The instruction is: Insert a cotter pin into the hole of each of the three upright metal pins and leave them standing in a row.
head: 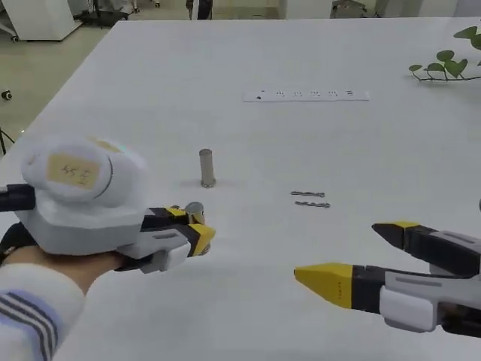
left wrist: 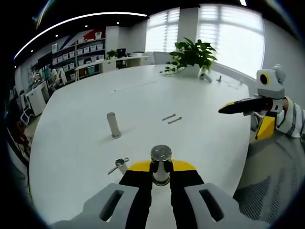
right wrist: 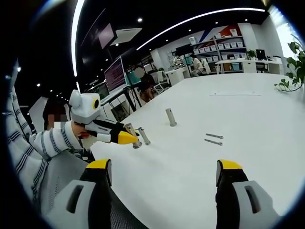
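A white table [head: 150, 83] stretched ahead of me, with one standing metal pin [head: 207, 167] upright near its middle. I took that pin as my marker.

My left gripper [head: 199, 227] was just on my side of the marker, and its yellow-tipped jaws pinched a second metal pin [left wrist: 161, 164] low on its shaft. That pin stood upright on the table, its round top clear above the jaws. Just beside it, on the side away from the marker, was a third metal pin [left wrist: 119, 164]. It looked tilted or lying down, but I could not tell which.

My right gripper [head: 349, 252] hovered well to the right of the marker and nearer to me. Its jaws were spread wide and held nothing.

Two cotter pins [head: 310, 198] lay side by side on the table, to the right of the marker. Far beyond the marker lay a white power strip [head: 306, 95].
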`<state>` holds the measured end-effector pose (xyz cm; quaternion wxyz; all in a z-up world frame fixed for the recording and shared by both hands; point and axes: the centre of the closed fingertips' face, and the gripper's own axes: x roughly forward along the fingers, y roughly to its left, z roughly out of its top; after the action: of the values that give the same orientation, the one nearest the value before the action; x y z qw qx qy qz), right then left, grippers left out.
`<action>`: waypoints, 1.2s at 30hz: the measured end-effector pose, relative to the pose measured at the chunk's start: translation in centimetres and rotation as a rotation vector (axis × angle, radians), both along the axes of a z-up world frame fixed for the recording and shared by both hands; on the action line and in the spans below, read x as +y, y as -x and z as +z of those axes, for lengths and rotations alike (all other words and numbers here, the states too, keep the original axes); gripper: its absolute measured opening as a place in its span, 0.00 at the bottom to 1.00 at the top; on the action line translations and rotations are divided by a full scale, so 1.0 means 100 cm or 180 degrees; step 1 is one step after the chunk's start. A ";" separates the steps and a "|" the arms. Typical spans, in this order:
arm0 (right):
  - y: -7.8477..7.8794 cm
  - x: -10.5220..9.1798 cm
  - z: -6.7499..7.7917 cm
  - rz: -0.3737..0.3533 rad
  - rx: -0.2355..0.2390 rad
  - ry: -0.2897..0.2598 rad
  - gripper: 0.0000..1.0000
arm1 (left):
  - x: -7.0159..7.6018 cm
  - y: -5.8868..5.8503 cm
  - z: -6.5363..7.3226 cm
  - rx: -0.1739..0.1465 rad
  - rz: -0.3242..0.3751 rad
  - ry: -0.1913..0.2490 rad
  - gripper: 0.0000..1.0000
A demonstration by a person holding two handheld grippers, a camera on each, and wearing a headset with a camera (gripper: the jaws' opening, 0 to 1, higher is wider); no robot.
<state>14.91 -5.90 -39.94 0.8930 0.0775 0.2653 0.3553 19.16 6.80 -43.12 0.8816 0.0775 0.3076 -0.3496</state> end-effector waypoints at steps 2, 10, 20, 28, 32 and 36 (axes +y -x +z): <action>0.000 -0.001 0.001 0.0001 0.0017 -0.0044 0.89 | -0.004 0.001 -0.006 0.0003 -0.0038 -0.0088 0.09; 0.003 -0.003 0.001 0.0062 0.0033 -0.0029 0.89 | -0.017 0.001 -0.021 0.0154 -0.0007 -0.0067 0.09; 0.003 -0.003 0.001 0.0061 0.0032 -0.0077 0.89 | -0.023 0.000 -0.032 0.0320 0.0134 -0.0060 0.09; 0.003 0.000 0.002 0.0070 0.0052 -0.0127 0.88 | -0.023 0.001 -0.041 0.0401 0.0181 -0.0121 0.09; 0.002 0.001 0.000 0.0081 0.0058 -0.0132 0.88 | -0.026 0.002 -0.042 0.0421 0.0197 -0.0117 0.09; 0.003 0.003 -0.001 0.0112 0.0031 -0.0067 0.88 | -0.027 0.001 -0.042 0.0395 0.0212 -0.0122 0.09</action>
<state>14.62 -5.62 -40.02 0.8844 0.0839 0.2672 0.3733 19.01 4.12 -47.31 0.8703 0.0623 0.3706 -0.3183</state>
